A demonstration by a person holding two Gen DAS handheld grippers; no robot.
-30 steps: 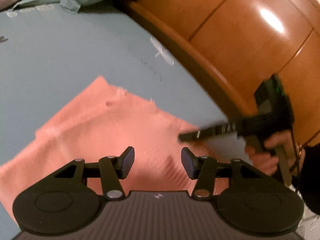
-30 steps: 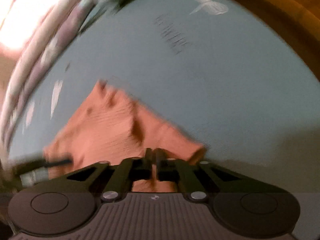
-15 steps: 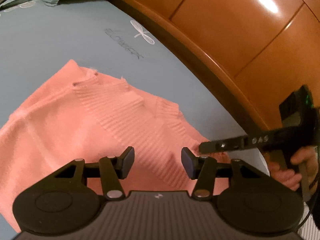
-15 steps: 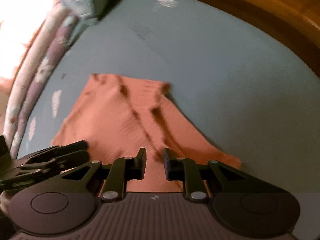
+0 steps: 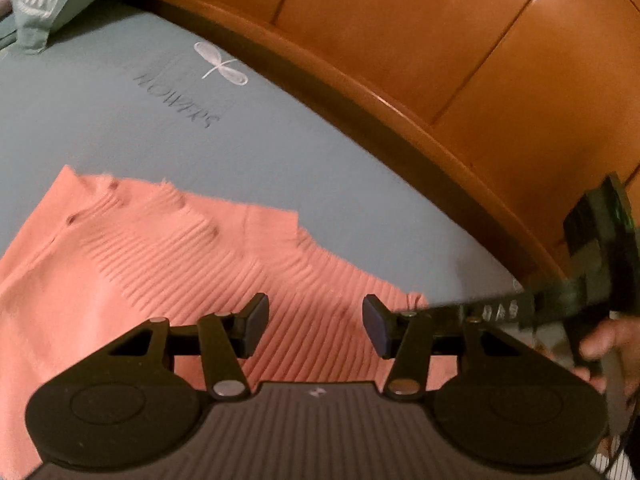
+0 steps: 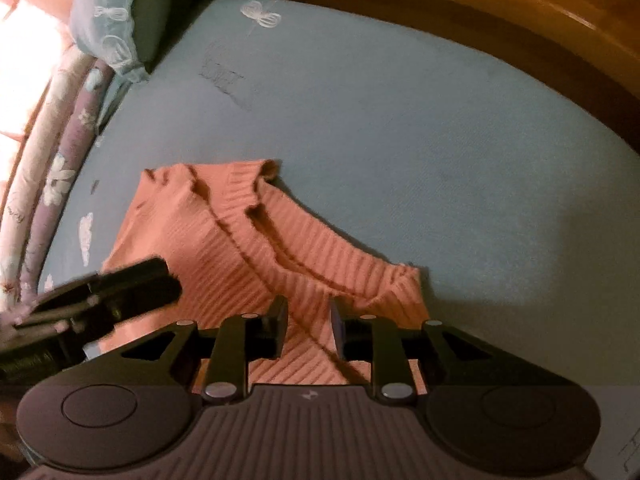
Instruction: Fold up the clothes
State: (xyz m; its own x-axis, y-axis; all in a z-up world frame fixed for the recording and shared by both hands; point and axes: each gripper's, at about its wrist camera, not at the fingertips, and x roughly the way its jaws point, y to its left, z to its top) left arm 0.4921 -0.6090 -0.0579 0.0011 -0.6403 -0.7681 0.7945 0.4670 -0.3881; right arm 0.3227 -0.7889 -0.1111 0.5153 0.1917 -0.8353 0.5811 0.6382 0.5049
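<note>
Tools first: both now stand with their fingers parted and nothing between them. A second ago the right tool (image 6: 308, 326) was clenched on the near right edge of the sweater (image 6: 256, 248); half a second ago its fingers had begun to part, and now the gap is wider, the knit lying loose beneath it. The left tool (image 5: 316, 326) has kept its fingers spread throughout, hovering over the sweater's near ribbed part.

Largest of all, the bed (image 6: 400, 120) with its blue-grey sheet carries the work, a wooden headboard (image 5: 400, 32) running along the far right. A pillow (image 6: 116, 16) sits at the far left corner.

That coral sweater lies on the near part of the sheet, with layers overlapping along a diagonal ridge (the ribbed hem or collar edges show at the far end). It has settled flatter than a second ago, when it was still bunched.

Judging from this, a fold has just been laid and let go. Whether more folds are needed, I cannot tell.
</note>
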